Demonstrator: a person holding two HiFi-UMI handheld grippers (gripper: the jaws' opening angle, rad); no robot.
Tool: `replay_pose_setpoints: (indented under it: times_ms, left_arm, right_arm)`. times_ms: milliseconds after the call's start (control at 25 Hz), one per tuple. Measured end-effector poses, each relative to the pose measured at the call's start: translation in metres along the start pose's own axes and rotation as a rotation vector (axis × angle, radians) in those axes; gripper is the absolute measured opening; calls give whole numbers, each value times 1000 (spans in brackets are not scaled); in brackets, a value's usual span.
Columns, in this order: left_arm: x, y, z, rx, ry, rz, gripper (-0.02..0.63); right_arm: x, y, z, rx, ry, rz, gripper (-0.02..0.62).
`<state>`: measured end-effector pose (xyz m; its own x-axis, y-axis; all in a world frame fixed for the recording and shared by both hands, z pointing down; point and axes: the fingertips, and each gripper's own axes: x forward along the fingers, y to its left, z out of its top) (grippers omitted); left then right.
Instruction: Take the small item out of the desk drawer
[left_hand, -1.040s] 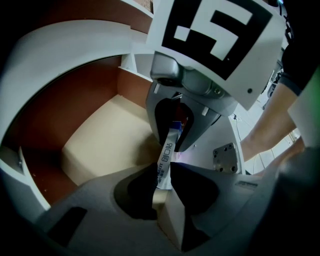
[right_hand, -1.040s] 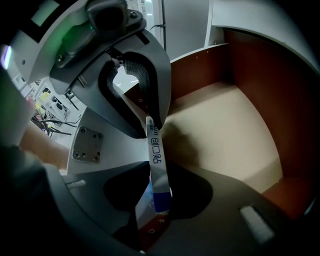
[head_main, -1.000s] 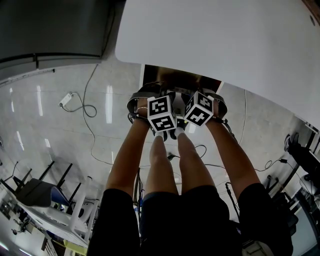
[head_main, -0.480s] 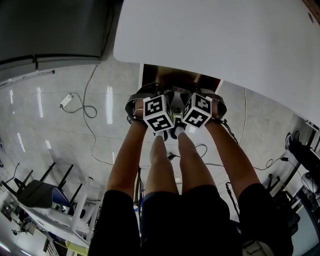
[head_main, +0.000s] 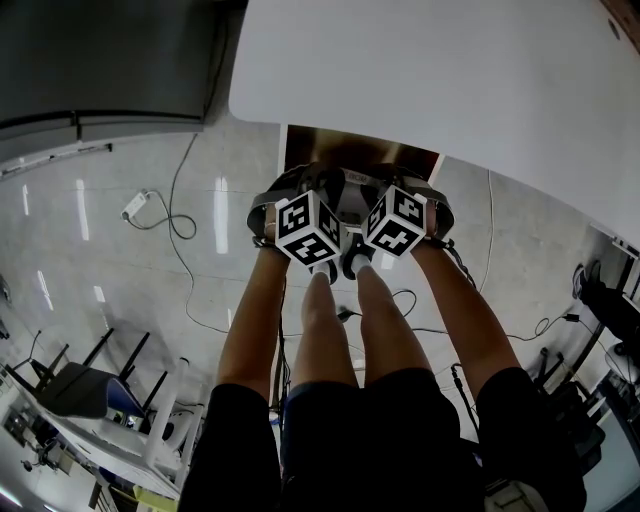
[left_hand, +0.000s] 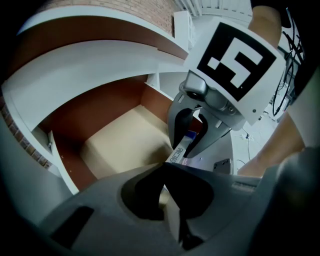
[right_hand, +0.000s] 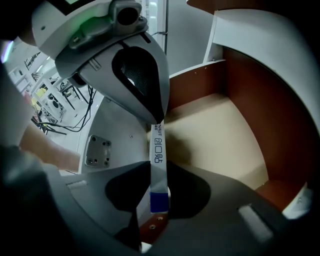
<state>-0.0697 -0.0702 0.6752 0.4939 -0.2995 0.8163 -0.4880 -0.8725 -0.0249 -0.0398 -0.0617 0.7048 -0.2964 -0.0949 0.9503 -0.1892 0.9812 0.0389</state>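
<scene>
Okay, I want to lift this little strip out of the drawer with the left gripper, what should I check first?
1. Left gripper shut on the strip: ok, pinched at its top end.
2. Right gripper out of the way: not ok. Its jaws stand apart but have just been closing, with the strip's blue end between them.
3. Drawer open: ok.
4. Strip off the drawer floor: ok, it hangs between the two grippers.
5. Both grippers out from under the desktop: ok in the head view.
</scene>
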Motion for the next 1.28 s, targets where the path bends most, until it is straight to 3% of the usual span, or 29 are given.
replay_pose_setpoints:
  times_ms: [560, 1280]
  left_arm:
    - [-29, 17, 7, -135, -80, 98, -2]
    - [-63, 16, 18, -209, -115, 169, -2]
  right_arm:
    - [-23, -8, -1, 135, -65, -60, 106]
    - [-73, -10, 11, 320, -215, -111, 106]
